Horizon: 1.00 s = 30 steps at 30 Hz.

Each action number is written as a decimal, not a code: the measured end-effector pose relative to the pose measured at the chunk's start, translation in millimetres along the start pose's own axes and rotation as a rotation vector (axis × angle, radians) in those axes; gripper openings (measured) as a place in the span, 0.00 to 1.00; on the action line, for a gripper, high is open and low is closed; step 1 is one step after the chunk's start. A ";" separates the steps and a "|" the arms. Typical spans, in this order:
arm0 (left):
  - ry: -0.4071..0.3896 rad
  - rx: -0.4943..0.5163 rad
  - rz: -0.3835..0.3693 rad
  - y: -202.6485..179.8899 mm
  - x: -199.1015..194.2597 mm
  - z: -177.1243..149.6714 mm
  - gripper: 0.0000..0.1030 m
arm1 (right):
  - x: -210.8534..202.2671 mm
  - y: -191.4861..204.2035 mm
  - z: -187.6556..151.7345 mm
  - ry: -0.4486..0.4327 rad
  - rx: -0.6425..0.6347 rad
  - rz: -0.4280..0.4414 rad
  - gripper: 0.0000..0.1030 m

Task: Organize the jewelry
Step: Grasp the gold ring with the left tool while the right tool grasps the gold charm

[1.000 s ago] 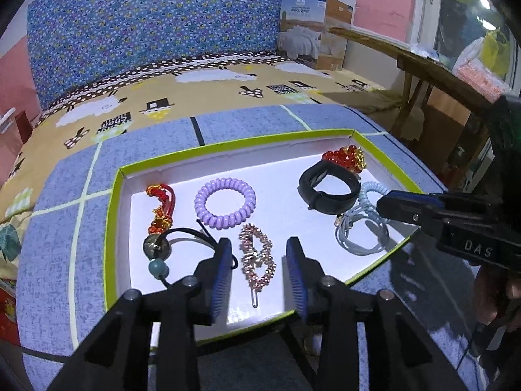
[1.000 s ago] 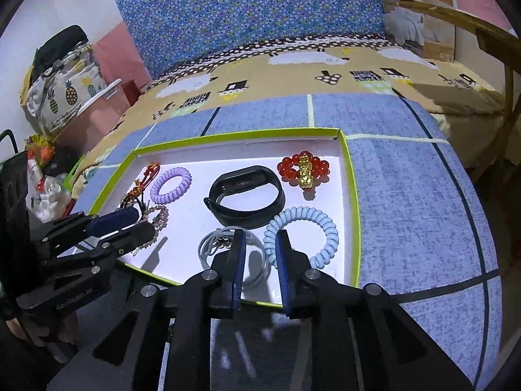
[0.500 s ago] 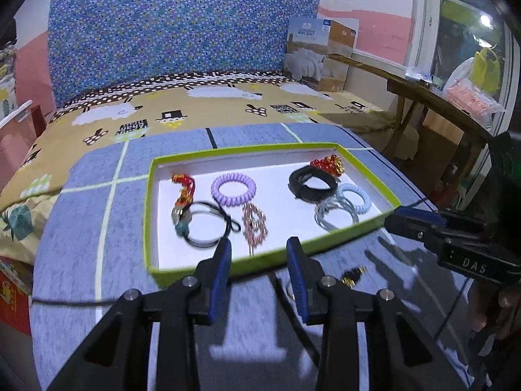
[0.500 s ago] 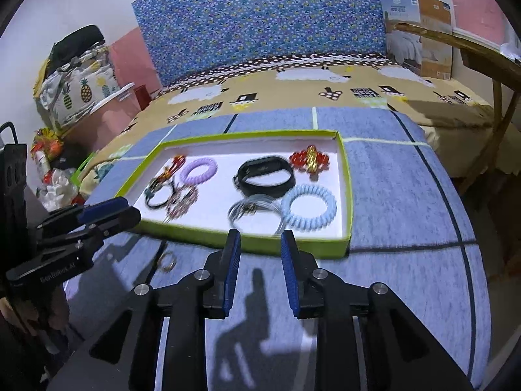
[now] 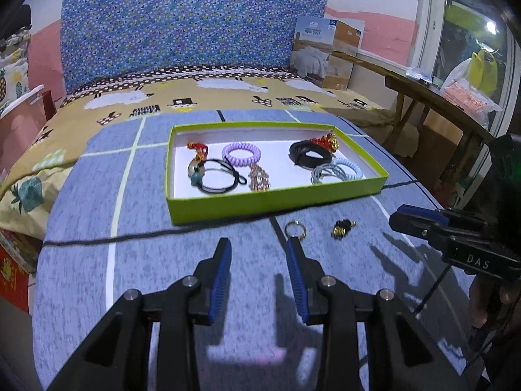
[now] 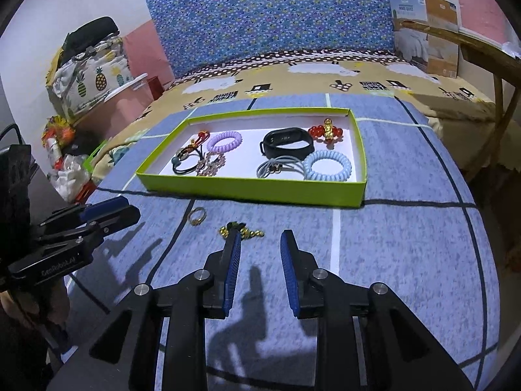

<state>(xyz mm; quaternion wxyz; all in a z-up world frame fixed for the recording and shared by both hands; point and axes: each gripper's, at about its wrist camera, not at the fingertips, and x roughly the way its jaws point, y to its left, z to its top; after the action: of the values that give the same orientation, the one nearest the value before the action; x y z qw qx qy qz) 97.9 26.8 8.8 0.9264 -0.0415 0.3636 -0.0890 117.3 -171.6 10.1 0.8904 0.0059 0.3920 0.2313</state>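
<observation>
A green-rimmed tray (image 5: 276, 200) (image 6: 254, 190) with a white floor lies on the blue cloth. It holds a purple coil tie (image 5: 241, 153), a black band (image 6: 286, 141), a red bead bracelet (image 6: 326, 132), a light-blue coil tie (image 6: 327, 166) and other pieces. On the cloth in front of the tray lie a gold ring (image 5: 295, 229) (image 6: 197, 215) and a small gold-and-black charm (image 5: 342, 227) (image 6: 241, 229). My left gripper (image 5: 259, 254) is open and empty, just short of the ring. My right gripper (image 6: 260, 247) is open and empty, its left finger beside the charm.
A black cable (image 5: 130, 236) runs across the cloth along the tray's near side. A bed with a patterned headboard (image 5: 182, 29) lies behind. A cardboard box (image 5: 325, 55) and a wooden table (image 5: 439, 97) stand at the right, bags (image 6: 88, 75) at the left.
Both grippers have pulled back from over the tray toward the near side. The tray is farther away, and the ring and charm on the cloth have come into view.
</observation>
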 end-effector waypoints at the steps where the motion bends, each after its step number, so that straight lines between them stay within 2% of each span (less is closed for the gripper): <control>1: 0.003 0.000 0.002 0.1 0.2 -1.7 0.35 | 0.2 0.8 -0.9 0.002 0.000 0.003 0.25; 15: 0.026 0.005 0.011 3.4 10.9 -0.1 0.35 | 18.0 9.8 -0.5 0.037 -0.028 0.009 0.25; 30: 0.043 -0.011 -0.003 14.3 20.8 7.9 0.35 | 45.6 24.2 9.2 0.080 -0.121 0.003 0.27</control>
<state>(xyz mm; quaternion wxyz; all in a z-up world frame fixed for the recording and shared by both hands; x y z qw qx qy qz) 120.2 36.8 -1.2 0.9180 -0.0453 0.3839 -0.0891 140.6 -129.4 -10.6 0.8724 -0.0567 0.4126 0.2559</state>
